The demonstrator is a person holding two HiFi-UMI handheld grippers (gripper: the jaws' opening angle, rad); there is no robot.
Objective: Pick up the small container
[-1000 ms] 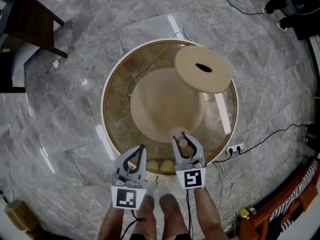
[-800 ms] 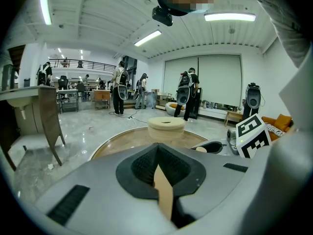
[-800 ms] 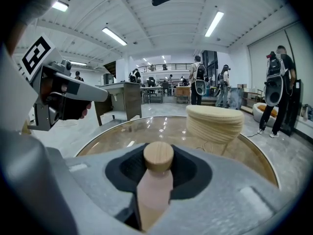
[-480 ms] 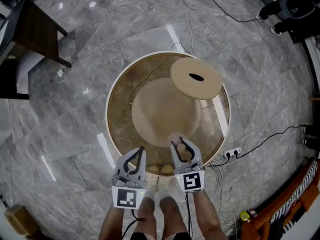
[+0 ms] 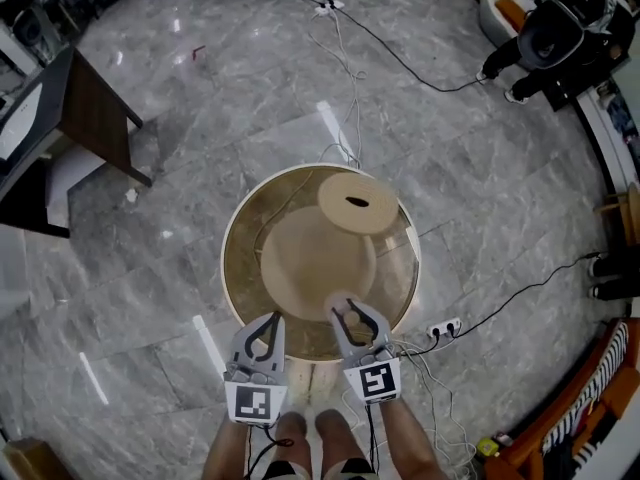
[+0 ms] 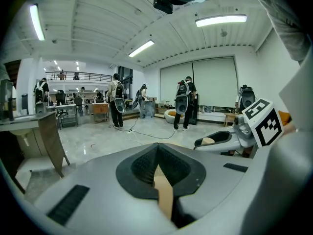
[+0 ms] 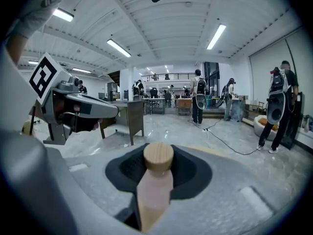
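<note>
The small container (image 5: 341, 307) is a pale pink-beige bottle with a round wooden lid (image 7: 158, 156). My right gripper (image 5: 346, 315) is shut on it and holds it upright above the near edge of the round glass table (image 5: 228, 258). In the right gripper view the container (image 7: 154, 190) stands between the jaws, its lid at their tips. My left gripper (image 5: 272, 320) hangs beside it on the left, shut with nothing in it. In the left gripper view my left gripper (image 6: 157, 151) has its jaws meeting, and the right gripper (image 6: 230, 138) shows at the right.
A round woven disc (image 5: 358, 203) with a dark slot lies on the table's far right part. A power strip (image 5: 443, 326) and cables lie on the marble floor to the right. A dark desk (image 5: 70, 108) stands at the left. People stand far off in the hall.
The head view has pulled back and up, so the table looks smaller and farther below. Both grippers keep their places in the frame; the right one still holds the container.
</note>
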